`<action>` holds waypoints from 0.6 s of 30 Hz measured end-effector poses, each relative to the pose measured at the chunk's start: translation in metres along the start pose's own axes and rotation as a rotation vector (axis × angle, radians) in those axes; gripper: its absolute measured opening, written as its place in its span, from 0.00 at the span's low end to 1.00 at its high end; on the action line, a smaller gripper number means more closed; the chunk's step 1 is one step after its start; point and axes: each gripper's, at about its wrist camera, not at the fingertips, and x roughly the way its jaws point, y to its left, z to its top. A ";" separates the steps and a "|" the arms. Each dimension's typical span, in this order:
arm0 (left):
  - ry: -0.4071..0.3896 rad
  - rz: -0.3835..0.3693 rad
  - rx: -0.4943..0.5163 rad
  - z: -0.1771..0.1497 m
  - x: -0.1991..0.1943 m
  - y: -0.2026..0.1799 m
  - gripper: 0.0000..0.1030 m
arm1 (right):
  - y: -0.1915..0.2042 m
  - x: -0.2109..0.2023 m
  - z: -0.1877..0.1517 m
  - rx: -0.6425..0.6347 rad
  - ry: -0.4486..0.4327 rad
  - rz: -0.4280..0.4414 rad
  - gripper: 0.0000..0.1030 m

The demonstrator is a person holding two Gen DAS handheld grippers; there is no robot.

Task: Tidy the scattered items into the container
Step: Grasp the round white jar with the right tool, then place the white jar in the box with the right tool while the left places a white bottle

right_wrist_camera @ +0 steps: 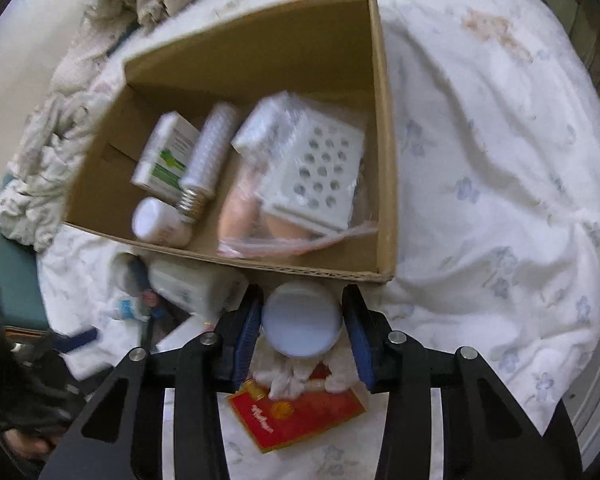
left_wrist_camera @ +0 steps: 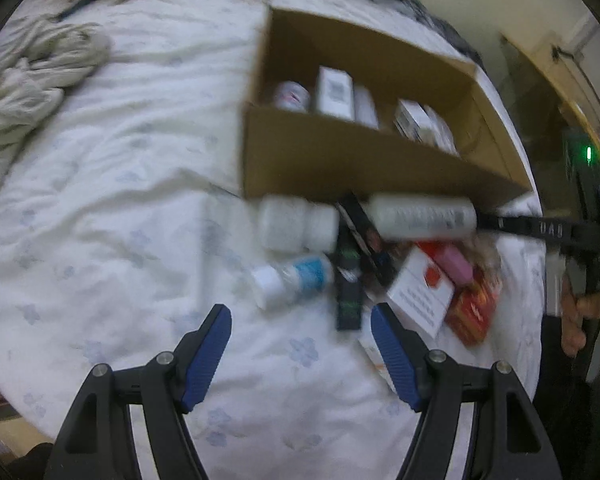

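An open cardboard box (left_wrist_camera: 340, 160) sits on the bed with several items inside. My left gripper (left_wrist_camera: 300, 318) is open and low over the quilt, nothing between its blue pads. Just ahead of it lie a small blue-labelled bottle (left_wrist_camera: 292, 280), a black carton (left_wrist_camera: 348, 288) and a white jar (left_wrist_camera: 296, 228). My right gripper (right_wrist_camera: 303, 300) is shut on a white bottle (right_wrist_camera: 302, 324), held just short of the box's near wall (right_wrist_camera: 260, 262). In the left wrist view that white bottle (left_wrist_camera: 420, 216) lies sideways in front of the box.
Inside the box are a green-and-white carton (right_wrist_camera: 166, 156), a bulb (right_wrist_camera: 208, 160), a white bottle (right_wrist_camera: 160, 220) and a bagged perforated white piece (right_wrist_camera: 312, 168). A red packet (right_wrist_camera: 296, 412) lies under the right gripper. Crumpled bedding (left_wrist_camera: 32, 80) lies at the left. A hand (left_wrist_camera: 580, 320) shows at right.
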 end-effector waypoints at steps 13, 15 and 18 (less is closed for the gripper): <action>0.123 -0.041 0.134 -0.013 0.039 -0.055 0.71 | -0.007 -0.078 -0.003 0.052 -0.195 0.211 0.43; 0.134 -0.063 0.107 -0.014 0.046 -0.061 0.71 | -0.004 -0.076 -0.003 0.042 -0.188 0.218 0.43; 0.151 0.023 0.098 -0.016 0.060 -0.067 0.71 | 0.002 -0.075 -0.001 0.020 -0.187 0.222 0.43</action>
